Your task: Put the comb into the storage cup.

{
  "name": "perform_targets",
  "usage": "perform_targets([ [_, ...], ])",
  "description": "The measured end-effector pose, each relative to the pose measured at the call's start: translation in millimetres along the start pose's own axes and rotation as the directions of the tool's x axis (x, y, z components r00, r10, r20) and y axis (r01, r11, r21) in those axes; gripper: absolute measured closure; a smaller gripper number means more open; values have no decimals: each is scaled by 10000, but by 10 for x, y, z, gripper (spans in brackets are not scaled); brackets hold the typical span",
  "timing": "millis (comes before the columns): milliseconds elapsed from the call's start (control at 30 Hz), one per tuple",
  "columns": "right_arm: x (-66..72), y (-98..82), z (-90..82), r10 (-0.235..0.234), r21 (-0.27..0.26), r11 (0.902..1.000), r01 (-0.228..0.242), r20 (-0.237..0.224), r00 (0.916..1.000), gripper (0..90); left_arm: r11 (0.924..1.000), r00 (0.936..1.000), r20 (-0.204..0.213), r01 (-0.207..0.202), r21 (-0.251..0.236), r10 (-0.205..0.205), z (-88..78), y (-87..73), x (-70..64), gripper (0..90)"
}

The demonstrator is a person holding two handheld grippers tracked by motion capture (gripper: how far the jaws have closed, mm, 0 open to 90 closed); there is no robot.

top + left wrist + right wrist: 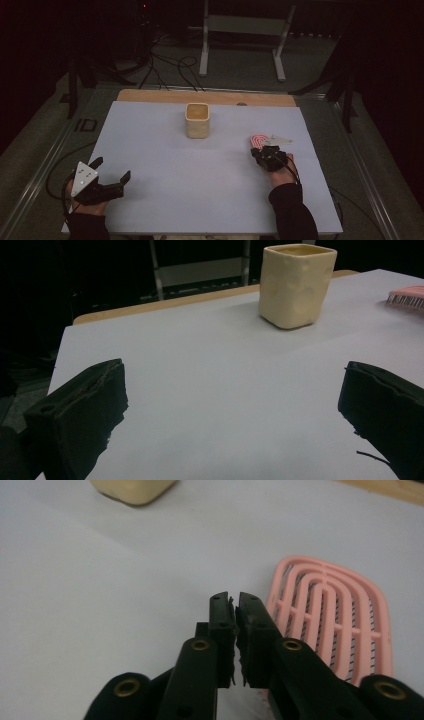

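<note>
Right gripper view: the right gripper (234, 600) is seen with its jaws drawn almost together, a thin slit between the pads and nothing clamped. The pink brush (332, 625) lies flat just beside the right-hand jaw, probably because a grasp is being lined up. Ahead and to the left stands the cream cup (132, 490), well apart. The left gripper (111, 169) is held wide open and empty over bare sheet (200, 185). Open room lies between both grippers; the sheet's right edge is near the brush.
</note>
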State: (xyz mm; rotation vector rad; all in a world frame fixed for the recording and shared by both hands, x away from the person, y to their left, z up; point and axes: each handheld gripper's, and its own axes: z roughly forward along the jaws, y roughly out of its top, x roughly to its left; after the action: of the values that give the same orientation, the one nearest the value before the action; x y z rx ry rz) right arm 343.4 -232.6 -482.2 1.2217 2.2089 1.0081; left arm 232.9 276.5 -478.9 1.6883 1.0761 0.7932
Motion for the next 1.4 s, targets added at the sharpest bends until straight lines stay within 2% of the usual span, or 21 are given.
perform_targets([
  [133, 22, 5, -76, -109, -392, 9992, 100, -237, 9997, 780, 10000, 10000, -36, 14, -1, -14, -3, -1, 6, 1],
  [233, 55, 7, -167, -234, -853, 9962, 197, -423, 9988, 673, 10000, 10000, -50, 36, 1, -36, -5, -2, 9, 1],
  [333, 77, -2, -261, -347, -1285, 9913, 280, -502, 9981, 616, 10000, 10000, -56, 33, 9, -33, -7, -1, 9, 1],
  [567, 97, -104, -532, -313, -2107, 9773, 223, -396, 9987, 448, 10000, 10000, -5, 1, 48, -1, -1, 4, 2, 1],
  [633, 91, -156, -611, -369, -2368, 9712, 258, -425, 9984, 428, 10000, 10000, 31, -21, 58, 21, -3, 7, 1, 1],
  [733, 91, -241, -704, -315, -2537, 9670, 225, -318, 9990, 376, 10000, 10000, 70, -23, 13, 23, -3, 14, -3, 1],
  [967, 31, -521, -869, 304, -2959, 9548, -301, -34, 9995, 201, 10000, 9999, 146, -35, 7, 35, 2, 20, -20, 1],
  [1000, 24, -547, -879, 370, -2959, 9546, -338, 51, 9993, 188, 10000, 9999, 163, -50, 20, 49, 4, 22, -24, 1],
  [1067, -3, -611, -915, 652, -3036, 9507, -638, -57, 9979, 179, 10000, 9998, 188, -66, 14, 66, 6, 25, -33, 1],
  [1133, -21, -658, -957, 984, -3204, 9422, -981, -153, 9950, 160, 10000, 9997, 217, -80, 9, 80, 6, 29, -38, 1],
  [1233, -27, -728, -1028, 1217, -3420, 9326, -1152, -26, 9926, 140, 9999, 9996, 286, -76, -76, 78, 3, 37, -45, 0],
  [1400, -42, -774, -1036, 1267, -3371, 9347, -1127, 197, 9917, 103, 9999, 9990, 433, -50, -97, 54, 15, 41, -51, 1],
])
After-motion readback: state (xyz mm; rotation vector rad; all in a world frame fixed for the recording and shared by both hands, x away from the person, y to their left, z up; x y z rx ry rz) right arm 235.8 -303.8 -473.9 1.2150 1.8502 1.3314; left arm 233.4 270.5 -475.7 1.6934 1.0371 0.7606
